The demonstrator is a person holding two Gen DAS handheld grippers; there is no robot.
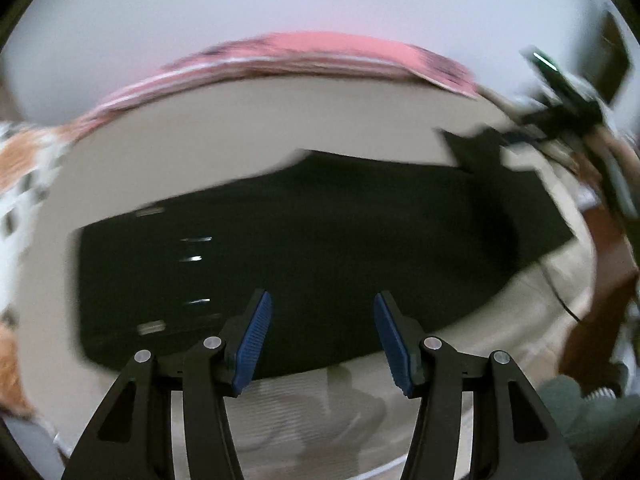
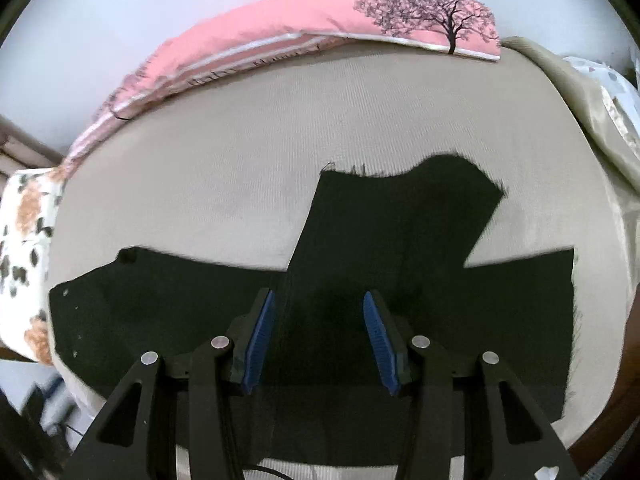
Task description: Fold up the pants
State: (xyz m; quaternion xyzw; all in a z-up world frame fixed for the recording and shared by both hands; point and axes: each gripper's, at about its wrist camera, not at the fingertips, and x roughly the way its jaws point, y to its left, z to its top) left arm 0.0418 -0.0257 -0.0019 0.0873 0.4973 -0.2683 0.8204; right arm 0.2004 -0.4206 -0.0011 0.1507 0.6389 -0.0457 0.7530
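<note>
Black pants (image 1: 320, 240) lie spread on a beige bed (image 1: 240, 132). In the right wrist view one leg (image 2: 400, 216) is folded across the rest and points toward the far side, its frayed end flat on the bed. My left gripper (image 1: 323, 300) hovers over the near edge of the pants, open, with nothing between its blue pads (image 1: 256, 340). My right gripper (image 2: 319, 296) hangs over the folded leg. Its pads (image 2: 260, 340) stand apart and the cloth shows below the gap. The left wrist view shows the right gripper (image 1: 560, 104) blurred at the upper right.
A pink quilt with a tree print (image 2: 320, 20) lies along the far edge of the bed. A floral pillow (image 2: 24, 240) sits at the left end, and pale bedding (image 2: 592, 92) is bunched at the right. A cable (image 1: 560, 300) trails off the bed's right side.
</note>
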